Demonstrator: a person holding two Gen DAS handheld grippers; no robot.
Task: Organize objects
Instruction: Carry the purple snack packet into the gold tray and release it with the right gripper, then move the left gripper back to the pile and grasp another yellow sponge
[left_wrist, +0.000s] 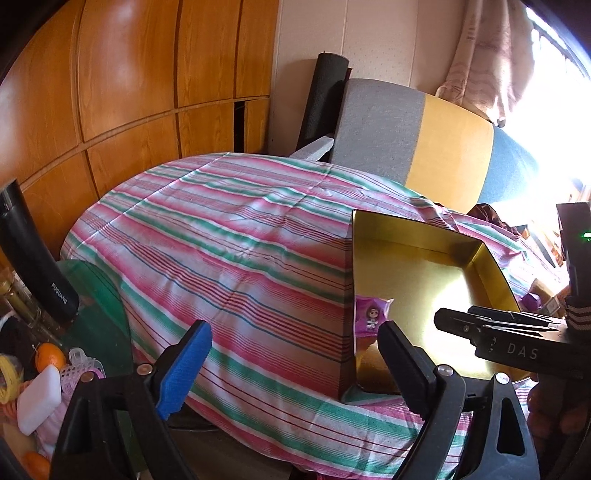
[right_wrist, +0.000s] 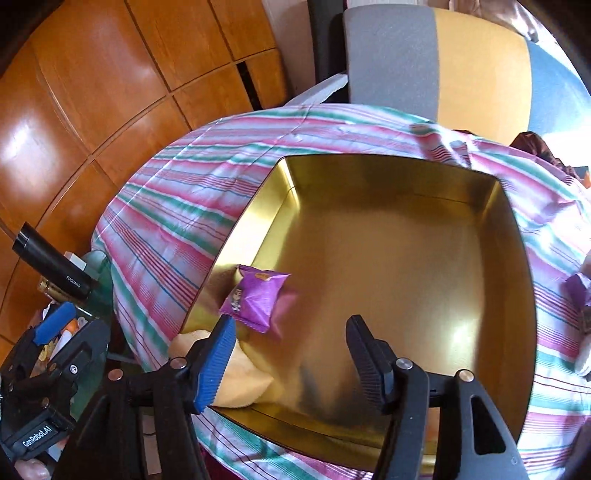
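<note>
From my left wrist, my left gripper (left_wrist: 291, 350) hangs released with nothing between its jaws, over the striped cloth (left_wrist: 229, 236) on the surface, just left of the gold tin box (left_wrist: 491, 273), where a purple snack packet (left_wrist: 371, 317) shows against the near left wall. From my right wrist, my right gripper (right_wrist: 290, 350) is also released and empty above the box (right_wrist: 517, 295), and the packet (right_wrist: 255, 297) lies on the box floor by its left wall, just ahead of my blue finger pad (right_wrist: 218, 363).
</note>
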